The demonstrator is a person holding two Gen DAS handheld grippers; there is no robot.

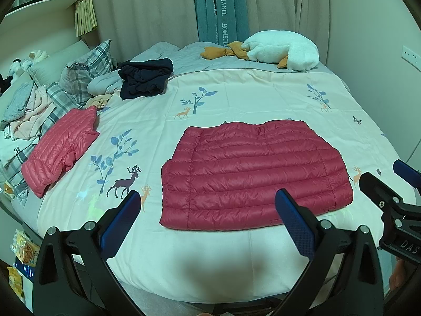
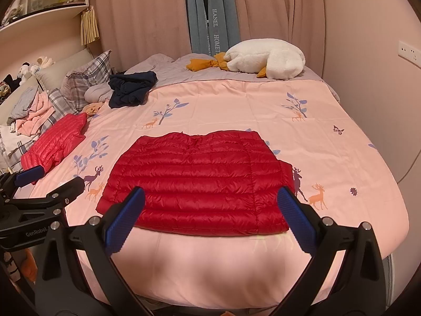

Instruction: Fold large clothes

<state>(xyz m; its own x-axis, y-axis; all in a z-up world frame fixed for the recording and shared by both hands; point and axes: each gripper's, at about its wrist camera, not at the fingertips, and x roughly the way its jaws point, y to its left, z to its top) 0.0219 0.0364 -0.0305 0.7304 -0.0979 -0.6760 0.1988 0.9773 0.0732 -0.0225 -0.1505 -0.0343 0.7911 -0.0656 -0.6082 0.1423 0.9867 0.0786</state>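
Observation:
A red quilted down jacket (image 1: pixel 252 173) lies flat on the bedspread, its sleeves tucked in so it forms a rough rectangle; the right wrist view has the red jacket (image 2: pixel 197 181) centred too. My left gripper (image 1: pixel 208 210) hovers open above the bed's near edge, short of the jacket's hem, holding nothing. My right gripper (image 2: pixel 210 210) is open as well, its blue pads (image 2: pixel 126 218) level with the hem's two ends. Each gripper also shows at the side of the other's view: the right gripper (image 1: pixel 386 181) and the left gripper (image 2: pixel 50 181).
A second pink-red down jacket (image 1: pixel 60 150) lies folded at the left. A dark navy garment (image 1: pixel 144 77) is bunched near plaid pillows (image 1: pixel 84 71). A white goose plush (image 1: pixel 281 50) rests at the far side. Curtains hang behind; the pink bedspread (image 2: pixel 329 158) spreads right.

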